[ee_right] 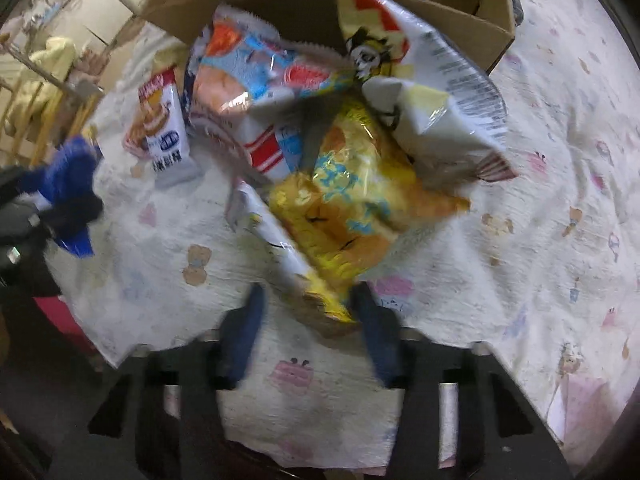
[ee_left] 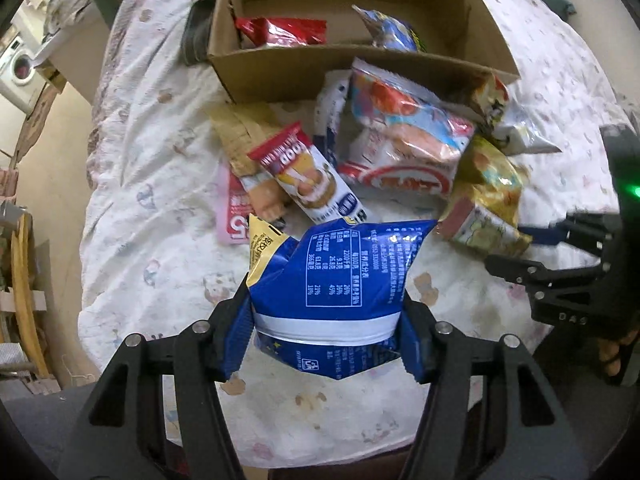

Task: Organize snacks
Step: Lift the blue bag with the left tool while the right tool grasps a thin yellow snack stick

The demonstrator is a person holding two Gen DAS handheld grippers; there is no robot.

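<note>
My left gripper is shut on a blue snack bag and holds it above the cloth, in front of a pile of snack packets. A cardboard box stands behind the pile with a red packet and a blue packet inside. My right gripper is open, its fingers either side of the near end of a yellow snack bag that lies on the cloth. It also shows in the left wrist view at the right. The right wrist view is blurred.
A patterned white cloth covers the round table. A white bag with a cartoon figure leans on the box. A red-and-white packet lies left of the pile. Furniture and a washing machine stand beyond the table's left edge.
</note>
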